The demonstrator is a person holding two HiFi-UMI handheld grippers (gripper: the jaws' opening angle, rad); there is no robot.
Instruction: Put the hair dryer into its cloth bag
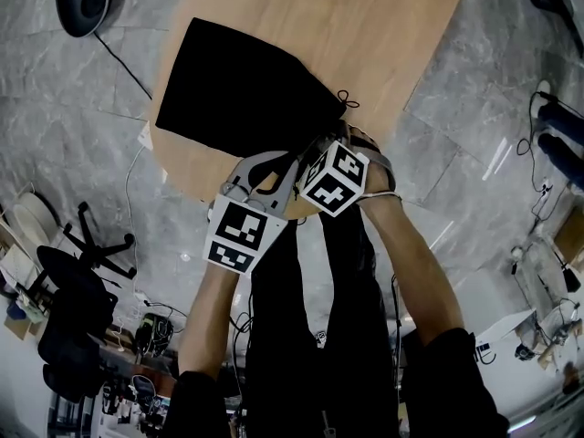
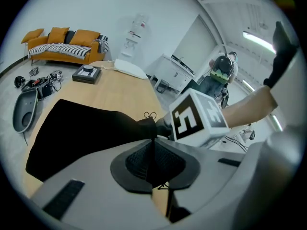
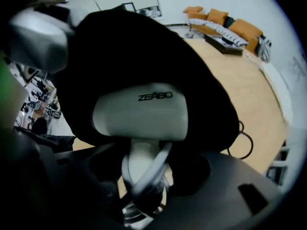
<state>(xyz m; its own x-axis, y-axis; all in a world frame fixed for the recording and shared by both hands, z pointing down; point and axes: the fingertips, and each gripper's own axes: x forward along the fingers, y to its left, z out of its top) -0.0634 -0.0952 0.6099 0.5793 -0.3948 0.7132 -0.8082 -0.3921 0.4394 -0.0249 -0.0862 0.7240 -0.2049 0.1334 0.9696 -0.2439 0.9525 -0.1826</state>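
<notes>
Left hand-held gripper: closed, its pads pinching a fold of black fabric at the mouth of the cloth bag.
Right hand-held gripper: clamped on the handle of the white hair dryer, over the grey cord wound round that handle; it points steeply down.
Hair dryer's place: its head sits right at the bag's mouth, with black cloth all around and behind it. I cannot tell whether it has passed the rim.
Cloth bag's place: it lies mostly flat on the wooden surface. Its body runs to the far left and its mouth is at the near edge, where both tools meet. The drawstring trails just beyond the mouth.
Step, as I judge it: feeding the head in while the other side keeps the mouth open.
Risk, pinch: only a thin fold is held. A push from the dryer could tug it free and the mouth would collapse.
Risk, cord: a wound loop could catch on the rim or the drawstring.
Risk, edge: the mouth is at the surface's near edge, so a shove could slide the bag along or off it.
Head view only: it shows the bag's whole outline and the surface's edge. The marker cubes hide the dryer.
Right gripper view only: it shows the dryer, its lettering and the cord.
Left gripper view only: it shows the pinch itself.
</notes>
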